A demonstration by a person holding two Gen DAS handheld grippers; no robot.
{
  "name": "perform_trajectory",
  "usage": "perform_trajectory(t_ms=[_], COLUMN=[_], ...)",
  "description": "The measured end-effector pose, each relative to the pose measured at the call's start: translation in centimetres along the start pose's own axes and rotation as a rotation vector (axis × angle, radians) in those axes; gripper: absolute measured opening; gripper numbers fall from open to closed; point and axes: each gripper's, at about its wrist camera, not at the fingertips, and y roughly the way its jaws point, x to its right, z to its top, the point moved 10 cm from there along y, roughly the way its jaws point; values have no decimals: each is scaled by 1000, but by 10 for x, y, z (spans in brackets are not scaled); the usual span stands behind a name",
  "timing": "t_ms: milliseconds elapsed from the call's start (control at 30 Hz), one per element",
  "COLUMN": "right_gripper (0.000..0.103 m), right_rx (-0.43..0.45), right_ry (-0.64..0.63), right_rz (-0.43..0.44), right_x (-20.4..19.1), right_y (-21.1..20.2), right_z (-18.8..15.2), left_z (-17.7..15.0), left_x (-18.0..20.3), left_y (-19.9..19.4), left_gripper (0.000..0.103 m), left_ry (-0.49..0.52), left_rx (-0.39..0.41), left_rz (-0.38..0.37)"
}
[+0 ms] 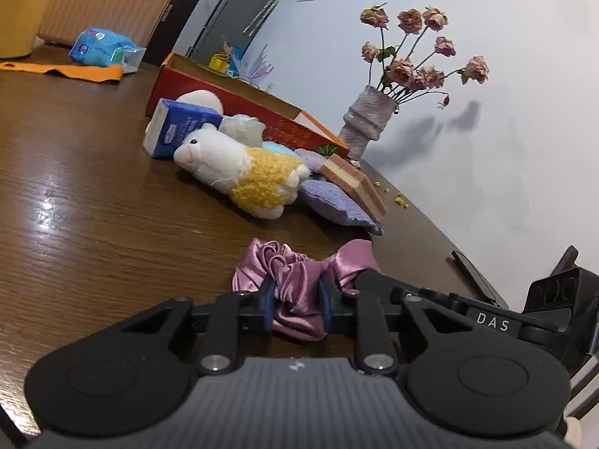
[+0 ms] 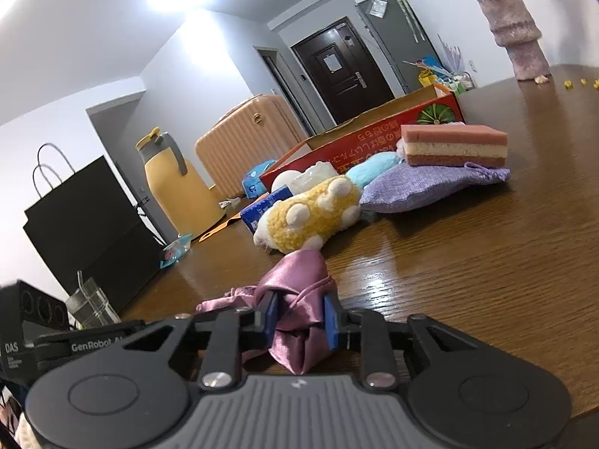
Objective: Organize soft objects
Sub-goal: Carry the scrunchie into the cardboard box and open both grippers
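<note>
So my left tool (image 1: pixel 295 305) is pinching the pink satin pouch (image 1: pixel 299 280), blue pads pressed into the bunched fabric on both sides. My right tool (image 2: pixel 301 318) has the same pink satin pouch (image 2: pixel 295 299) clamped between its pads too, from the other end, so the cloth hangs bunched between the two. The pouch sits low over the brown wooden table (image 1: pixel 93 205), and I can't really tell if its underside touches the wood or not.

Just past it is the pile of soft stuff. The white and yellow plush sheep (image 1: pixel 243 172) lies on its side, feet pointing toward my right tool. Touching it from behind is a blue tissue pack (image 1: pixel 179 131), and a light blue fluffy thing (image 2: pixel 374 170) peeks out behind the sheep as well. Beside the sheep there's a purple knit bag (image 1: pixel 337 202) lying flat, with a pink and cream layered sponge (image 2: pixel 453 146) resting on top of it.

Behind all that stands the red cardboard box (image 1: pixel 232 101), open at the top, right up against the pile. Further along by the wall there's a vase of dried roses (image 1: pixel 365 119) with a few yellow crumbs (image 1: pixel 400 200) near it on the table
</note>
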Motion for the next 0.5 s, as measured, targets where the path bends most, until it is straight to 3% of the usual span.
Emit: perform_trajectory(t_ms=[100, 267, 500], right_gripper=[14, 14, 14], right_rx=[22, 81, 139], right_ry=[-33, -57, -137], right_rz=[-8, 9, 86], right_x=[-6, -13, -35], right_y=[-6, -15, -8], right_z=[7, 30, 126], left_z=[6, 31, 130], left_x=[10, 25, 50], left_y=[-3, -8, -10], left_gripper=[20, 20, 20], left_ry=[23, 56, 123], left_rx=[7, 47, 117], left_rz=[-19, -60, -115])
